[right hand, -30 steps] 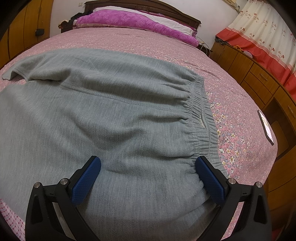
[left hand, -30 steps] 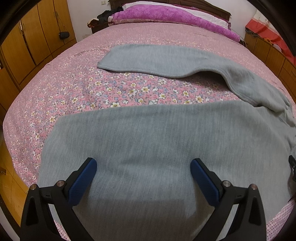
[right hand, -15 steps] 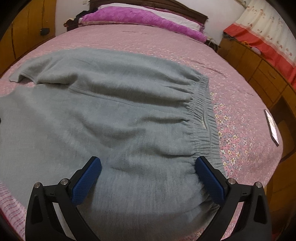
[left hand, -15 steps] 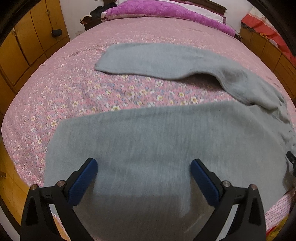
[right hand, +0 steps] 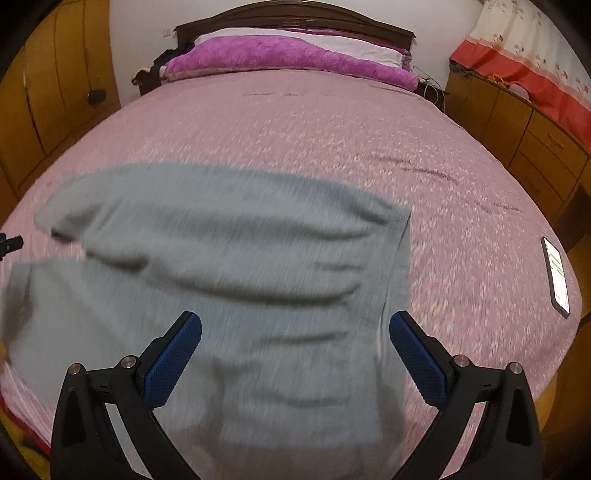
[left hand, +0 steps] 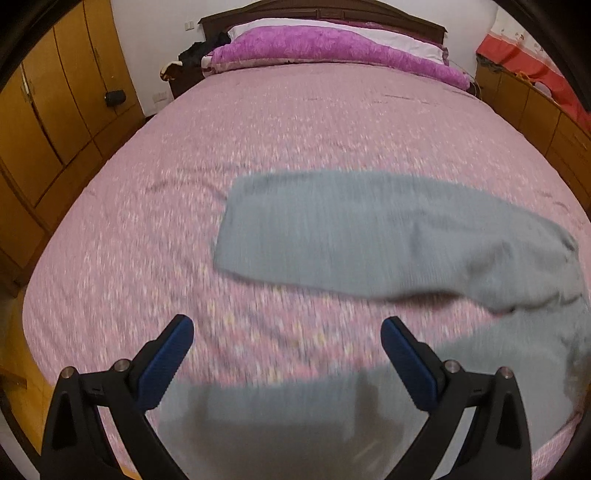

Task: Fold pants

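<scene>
Both wrist views face the headboard (left hand: 321, 7), sharing the bed (right hand: 295, 122).

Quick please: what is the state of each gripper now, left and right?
Left gripper: open, holding nothing, above the pink bedspread.
Right gripper: open, holding nothing, above the grey pants.

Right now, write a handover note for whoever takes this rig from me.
Left claw: open, holding nothing, above the bedspread between the two legs of the pants.
Right claw: open, holding nothing, over the waist end of the pants.
Pants: grey, spread flat on the bed, legs apart; far leg lies across the bed, near leg by the front edge. Both views are motion-blurred.
Also there: a phone near the bed's right edge.
Done: pants laid out; no fold visible.
Left: all the folding, probably starting by laying one leg over the other.
</scene>
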Demonstrator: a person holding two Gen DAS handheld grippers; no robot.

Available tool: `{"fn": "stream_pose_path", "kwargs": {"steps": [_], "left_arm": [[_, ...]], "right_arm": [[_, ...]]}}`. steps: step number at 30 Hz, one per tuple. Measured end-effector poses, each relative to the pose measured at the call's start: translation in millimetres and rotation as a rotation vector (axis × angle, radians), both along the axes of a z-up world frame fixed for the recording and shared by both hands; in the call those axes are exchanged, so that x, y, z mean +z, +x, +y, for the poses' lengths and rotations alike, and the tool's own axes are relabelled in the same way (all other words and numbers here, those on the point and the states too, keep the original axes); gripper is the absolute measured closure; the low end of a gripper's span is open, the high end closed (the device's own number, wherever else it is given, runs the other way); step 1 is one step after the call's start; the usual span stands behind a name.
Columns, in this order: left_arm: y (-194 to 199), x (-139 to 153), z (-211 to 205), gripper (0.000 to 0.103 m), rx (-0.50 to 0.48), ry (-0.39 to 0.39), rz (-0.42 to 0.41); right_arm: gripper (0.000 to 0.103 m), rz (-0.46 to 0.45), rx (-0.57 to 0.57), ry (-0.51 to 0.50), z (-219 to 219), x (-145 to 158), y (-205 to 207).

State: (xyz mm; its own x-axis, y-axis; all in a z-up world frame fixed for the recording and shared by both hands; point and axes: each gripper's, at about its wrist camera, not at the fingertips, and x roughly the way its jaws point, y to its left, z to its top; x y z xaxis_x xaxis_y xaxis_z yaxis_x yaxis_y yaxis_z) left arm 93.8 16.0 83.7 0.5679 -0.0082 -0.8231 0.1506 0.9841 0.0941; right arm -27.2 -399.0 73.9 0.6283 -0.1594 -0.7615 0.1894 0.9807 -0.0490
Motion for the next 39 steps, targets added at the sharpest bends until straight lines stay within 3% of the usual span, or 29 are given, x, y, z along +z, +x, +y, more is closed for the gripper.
{"fn": "stream_pose_path", "kwargs": {"steps": [5, 13, 25, 33, 39], "left_arm": [[37, 3, -8, 0.0, -0.022, 0.021, 0.008], [95, -4, -18, 0.0, -0.031, -0.009, 0.053], [170, -49, -16, 0.0, -0.01, 0.021, 0.131], [186, -69, -9, 0.0, 0.002, -0.049, 0.165], [185, -75, -13, 0.0, -0.025, -0.044, 0.128]], "right_arm": [[0.004, 0.01, -0.021, 0.035, -25, 6, 36], [0.004, 0.043, -0.052, 0.051, -59, 2, 83], [0.004, 0.128, -0.023, 0.033, -78, -23, 143], [0.004, 0.182, 0.02, 0.036, -81, -50, 170], [0.003, 0.129, 0.041, 0.068, -85, -58, 167]]}}
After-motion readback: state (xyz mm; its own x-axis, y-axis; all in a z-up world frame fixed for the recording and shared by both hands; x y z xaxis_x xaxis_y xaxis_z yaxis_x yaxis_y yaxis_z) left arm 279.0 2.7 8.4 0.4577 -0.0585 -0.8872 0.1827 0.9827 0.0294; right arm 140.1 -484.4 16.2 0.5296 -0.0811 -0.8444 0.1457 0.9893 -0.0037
